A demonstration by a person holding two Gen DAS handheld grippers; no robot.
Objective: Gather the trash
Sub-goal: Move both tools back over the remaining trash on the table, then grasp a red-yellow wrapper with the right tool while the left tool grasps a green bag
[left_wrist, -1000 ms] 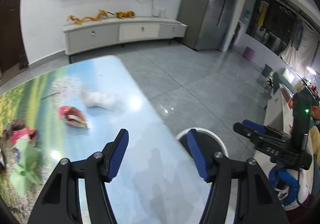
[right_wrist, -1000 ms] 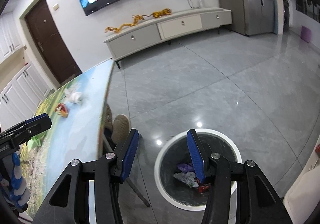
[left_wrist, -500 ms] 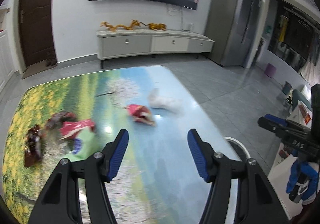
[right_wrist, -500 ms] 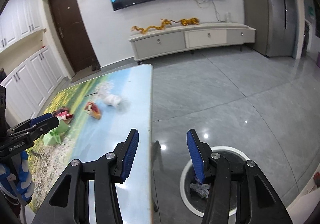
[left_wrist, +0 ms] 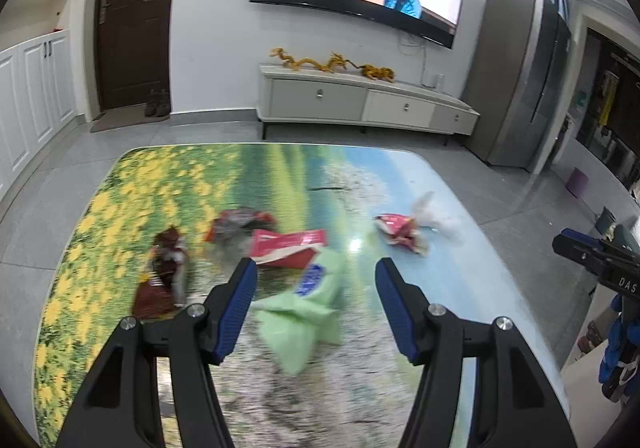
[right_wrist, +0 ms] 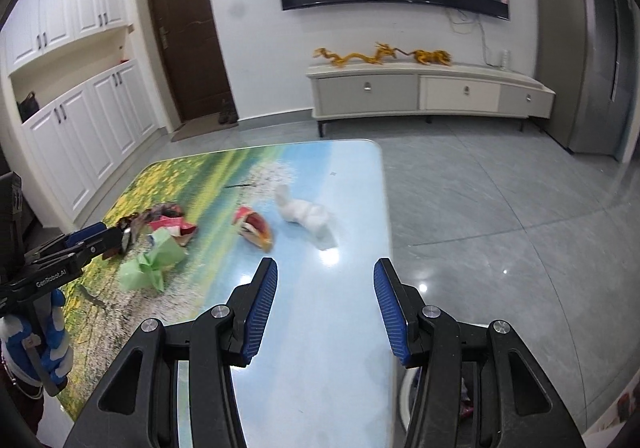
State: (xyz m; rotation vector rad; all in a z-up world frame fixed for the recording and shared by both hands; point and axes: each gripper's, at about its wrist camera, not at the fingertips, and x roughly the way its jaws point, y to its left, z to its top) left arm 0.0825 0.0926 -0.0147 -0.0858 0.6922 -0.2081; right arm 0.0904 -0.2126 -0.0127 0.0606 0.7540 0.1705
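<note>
My left hand-held gripper (left_wrist: 316, 302) hangs with its jaws wide apart and empty over the green wrapper (left_wrist: 304, 312) lying on the tabletop (left_wrist: 460, 288), the red packet (left_wrist: 286, 246) touching its far edge. It looks thin, light, crinkly and slippery, so I'd pinch the bunched middle rather than a flat edge. My right hand-held gripper (right_wrist: 325, 302) is also apart, holding nothing.

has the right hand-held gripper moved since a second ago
Yes. The right hand-held gripper swung left, from over the trash bin to over the table edge.
</note>
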